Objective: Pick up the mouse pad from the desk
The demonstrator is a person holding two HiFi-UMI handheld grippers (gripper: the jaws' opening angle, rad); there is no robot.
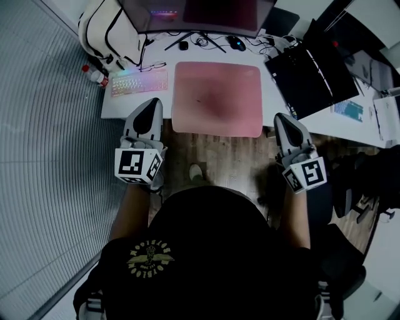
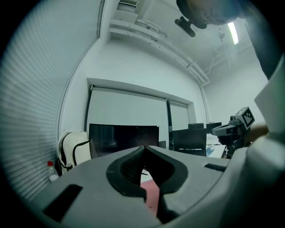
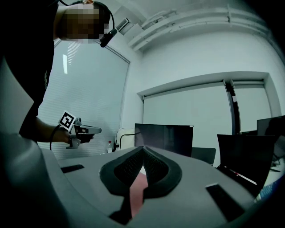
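Left gripper (image 1: 152, 101) and right gripper (image 1: 281, 117) are held level at the near edge of the desk (image 1: 269, 94), jaws squeezed together on nothing. Pink mouse pad (image 1: 217, 98) is laid flat between them, keyboard (image 1: 139, 82) just beside, monitor (image 1: 200, 14) behind.

A white backpack with black trim (image 1: 106, 28) stands at the far left, a clear plastic bottle with a red cap (image 1: 95, 75) just beside it on its near side. Right of the bottle lies a compact white keyboard lit in pastel rainbow colours (image 1: 139, 82), with thin-framed eyeglasses (image 1: 153, 65) at its far right corner. A wide dark monitor (image 1: 200, 14) stands at the far middle, with tangled black cables (image 1: 206, 42) and a black computer mouse (image 1: 236, 43) in front of it. Further right a black laptop (image 1: 310, 78) lies askew, pale wooden floor planks (image 1: 231, 156) show nearer, and a grey slatted window blind (image 1: 44, 156) fills the left.
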